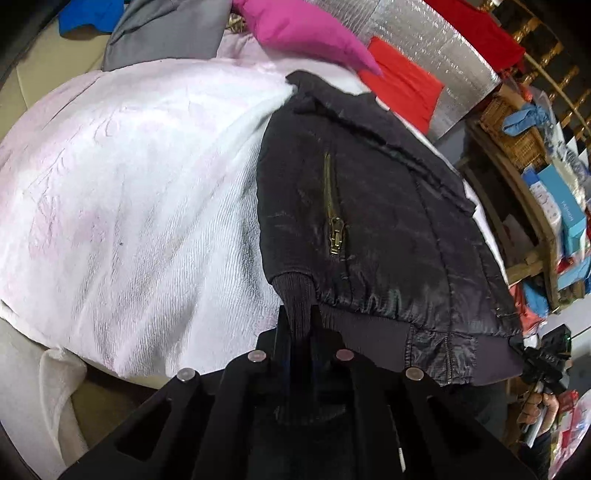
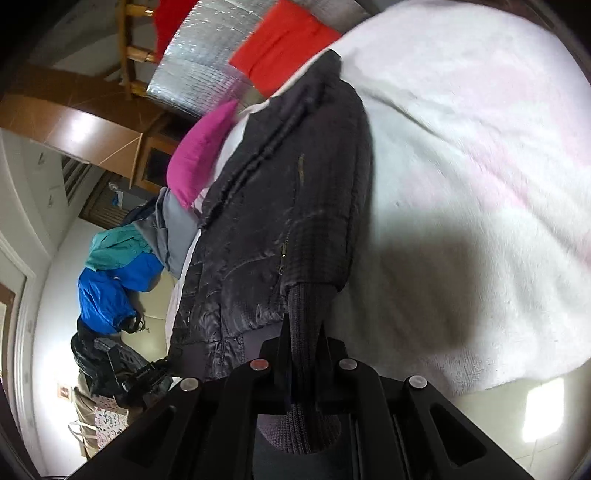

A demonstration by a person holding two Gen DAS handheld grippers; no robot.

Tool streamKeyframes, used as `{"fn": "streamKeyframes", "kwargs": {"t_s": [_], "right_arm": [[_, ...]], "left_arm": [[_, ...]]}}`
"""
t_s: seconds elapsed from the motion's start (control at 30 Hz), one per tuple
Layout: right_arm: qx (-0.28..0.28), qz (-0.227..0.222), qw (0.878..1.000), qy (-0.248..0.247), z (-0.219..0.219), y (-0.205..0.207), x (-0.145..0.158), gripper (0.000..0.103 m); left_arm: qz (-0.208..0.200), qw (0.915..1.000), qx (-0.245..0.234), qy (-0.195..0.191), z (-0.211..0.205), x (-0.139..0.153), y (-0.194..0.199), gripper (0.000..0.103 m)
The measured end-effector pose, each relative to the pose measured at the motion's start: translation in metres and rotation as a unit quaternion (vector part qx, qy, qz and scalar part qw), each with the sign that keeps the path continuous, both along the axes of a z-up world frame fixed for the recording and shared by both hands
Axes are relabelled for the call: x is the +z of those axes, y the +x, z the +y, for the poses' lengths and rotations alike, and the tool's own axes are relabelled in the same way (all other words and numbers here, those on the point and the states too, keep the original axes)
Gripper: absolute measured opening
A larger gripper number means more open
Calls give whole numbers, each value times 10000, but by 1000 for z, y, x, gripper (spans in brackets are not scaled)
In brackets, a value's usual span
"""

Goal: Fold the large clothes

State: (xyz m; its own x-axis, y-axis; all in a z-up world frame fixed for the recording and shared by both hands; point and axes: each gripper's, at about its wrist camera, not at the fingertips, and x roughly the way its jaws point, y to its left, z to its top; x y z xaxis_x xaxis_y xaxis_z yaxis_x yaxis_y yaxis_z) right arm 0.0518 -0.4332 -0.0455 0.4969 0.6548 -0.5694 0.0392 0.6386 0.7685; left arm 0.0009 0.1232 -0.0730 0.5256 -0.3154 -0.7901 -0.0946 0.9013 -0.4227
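A black shiny jacket with a brass pocket zip lies on a white and pink fluffy blanket. My left gripper is shut on one ribbed knit cuff at the jacket's near edge. In the right wrist view the same jacket stretches away from me on the blanket. My right gripper is shut on a ribbed cuff at the jacket's near end. The right gripper also shows in the left wrist view, at the jacket's lower right corner.
A magenta garment, a grey one and red cloth lie beyond the jacket, by a silver foil mat. Wicker and shelves with boxes stand at the right. A blue and teal jacket lies on the floor.
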Motion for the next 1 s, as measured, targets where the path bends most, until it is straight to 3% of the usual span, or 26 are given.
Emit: {"fn": "streamKeyframes", "kwargs": {"t_s": [0.1,0.23,0.27,0.3,0.37,0.5,0.63,0.73,0.87,1.0], "right_arm": [[-48,-3,9999,102,-6,0,-6,13],[-63,-54,9999,-92,-6,0,-6,34],[-106,-32,9999,-115,-7,0,-7,42],[-148,-29,9998,-119,-9,0,-8,50],[-143,-31,9999,-88,-10,4,-10,52],[-42,98,9999,-16,-6,13,-16,52],[136,188,9997,-103,3,20,-22,40],[165,109,9994,-278,7,19,-17,30],[208,145,9993,-288,6,19,-18,29],[248,142,9991,-327,7,19,-21,29]], "left_arm": [[62,10000,59,-12,-2,-3,4,16],[-93,9993,347,-112,4,-4,14,59],[-105,9991,393,-138,5,-4,18,61],[-57,9991,365,-210,5,-6,23,61],[64,9992,212,-320,1,-11,31,61],[267,9994,90,-184,-11,-20,44,60],[290,9993,112,-188,-14,-21,45,60],[179,9994,127,-285,-8,-14,37,50],[49,9992,76,-385,-1,-6,33,49],[294,9988,-67,-382,-7,-19,44,48]]}}
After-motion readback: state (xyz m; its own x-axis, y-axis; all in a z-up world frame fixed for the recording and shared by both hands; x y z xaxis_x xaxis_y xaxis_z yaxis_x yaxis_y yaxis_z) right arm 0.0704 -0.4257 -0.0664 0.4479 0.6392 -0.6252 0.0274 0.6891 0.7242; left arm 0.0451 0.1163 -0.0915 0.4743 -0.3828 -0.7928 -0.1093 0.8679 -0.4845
